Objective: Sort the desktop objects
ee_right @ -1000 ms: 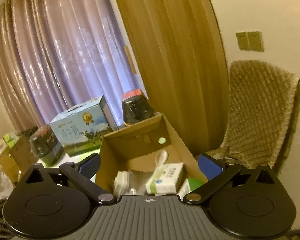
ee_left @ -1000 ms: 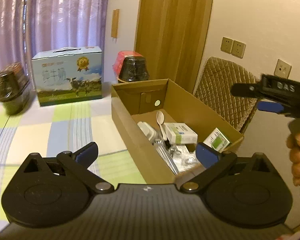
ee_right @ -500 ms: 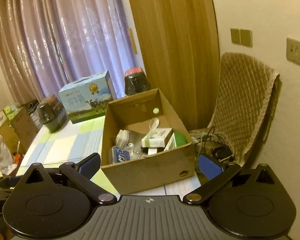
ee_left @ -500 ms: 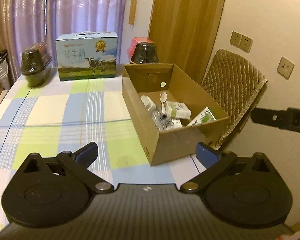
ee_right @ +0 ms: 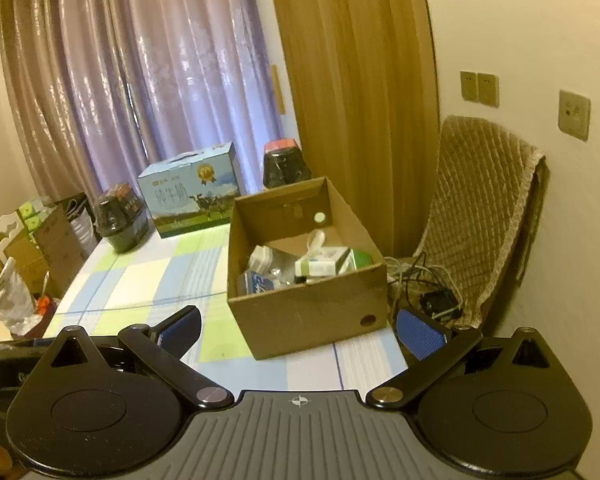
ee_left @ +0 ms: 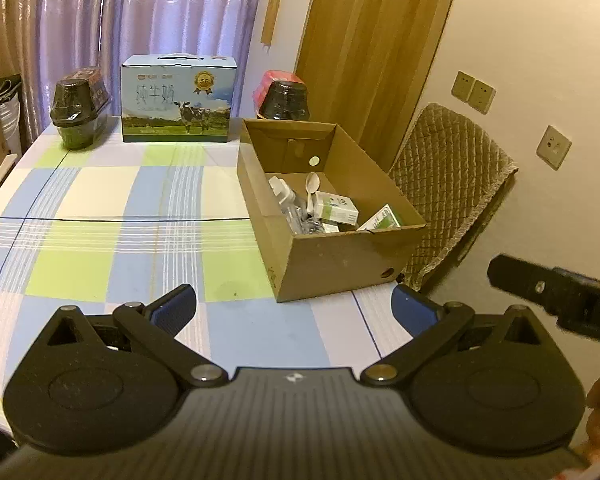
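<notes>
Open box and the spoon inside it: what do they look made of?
The box looks like plain brown cardboard, matte, with folded flaps and a punched hole in the near wall. The spoon seems white plastic, slightly glossy; it is too small to be sure.

Matt cardboard box (ee_left: 332, 258); checked cloth tablecloth (ee_left: 100, 200); quilted chair cover (ee_left: 452, 184).

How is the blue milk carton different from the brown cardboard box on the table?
The milk carton is blue, printed with a cow, closed, with a handle on top; the cardboard box is plain brown and open-topped. The milk carton stands at the table's far edge; the cardboard box sits nearer, holding a spoon and small packets. Both are cardboard, resting on the checked tablecloth.
</notes>
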The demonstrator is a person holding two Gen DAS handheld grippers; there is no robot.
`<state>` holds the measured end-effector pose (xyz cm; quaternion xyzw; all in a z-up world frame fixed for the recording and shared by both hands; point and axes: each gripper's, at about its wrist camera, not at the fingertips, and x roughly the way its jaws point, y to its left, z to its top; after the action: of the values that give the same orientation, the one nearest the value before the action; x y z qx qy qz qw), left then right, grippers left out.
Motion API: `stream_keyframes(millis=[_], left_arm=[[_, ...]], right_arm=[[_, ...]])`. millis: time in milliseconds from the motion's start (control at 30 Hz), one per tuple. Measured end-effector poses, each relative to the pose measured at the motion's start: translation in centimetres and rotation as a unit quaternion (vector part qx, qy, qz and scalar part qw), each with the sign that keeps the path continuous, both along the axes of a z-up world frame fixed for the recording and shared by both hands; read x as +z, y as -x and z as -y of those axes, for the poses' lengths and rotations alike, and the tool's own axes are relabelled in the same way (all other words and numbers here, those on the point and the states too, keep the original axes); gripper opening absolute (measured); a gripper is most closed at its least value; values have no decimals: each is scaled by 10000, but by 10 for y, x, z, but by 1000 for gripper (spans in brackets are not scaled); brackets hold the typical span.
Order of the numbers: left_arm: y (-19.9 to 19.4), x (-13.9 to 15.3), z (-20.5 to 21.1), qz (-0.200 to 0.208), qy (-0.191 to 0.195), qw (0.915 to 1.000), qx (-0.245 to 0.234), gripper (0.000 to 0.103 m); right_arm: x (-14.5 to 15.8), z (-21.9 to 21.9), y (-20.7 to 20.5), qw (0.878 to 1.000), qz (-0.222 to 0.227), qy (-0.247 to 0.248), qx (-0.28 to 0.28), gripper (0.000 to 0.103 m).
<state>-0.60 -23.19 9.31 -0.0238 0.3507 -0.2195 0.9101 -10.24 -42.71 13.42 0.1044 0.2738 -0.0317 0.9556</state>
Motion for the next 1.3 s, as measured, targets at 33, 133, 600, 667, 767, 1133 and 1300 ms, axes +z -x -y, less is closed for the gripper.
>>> stream_keyframes(millis=[33,133,600,667,767,1133,1300], left_arm=[[1,0,0,0,5,10000,0,102],[1,-1,1,23,15,10000,19,102],[-2,-7,-2,-33,36,10000,35,102],[-2,-7,-2,-34,37,10000,37,102],[-1,-7,-2,-19,24,10000,40,102],[0,-7,-3,-13,38,10000,40,102],[1,-8,-2,-26,35,10000,22,102]], right_arm=[[0,1,2,10000,-5,14,-17,101],[-3,2,3,10000,-46,57,-58,101],[-6,-2,2,9998,-79,142,-80,101],[-5,-3,3,9998,-68,155,-79,101],[-5,-4,3,9998,-58,173,-85,101],[-5,-4,4,9998,-52,183,-88,101],[-8,-3,4,9997,-73,213,-106,101]])
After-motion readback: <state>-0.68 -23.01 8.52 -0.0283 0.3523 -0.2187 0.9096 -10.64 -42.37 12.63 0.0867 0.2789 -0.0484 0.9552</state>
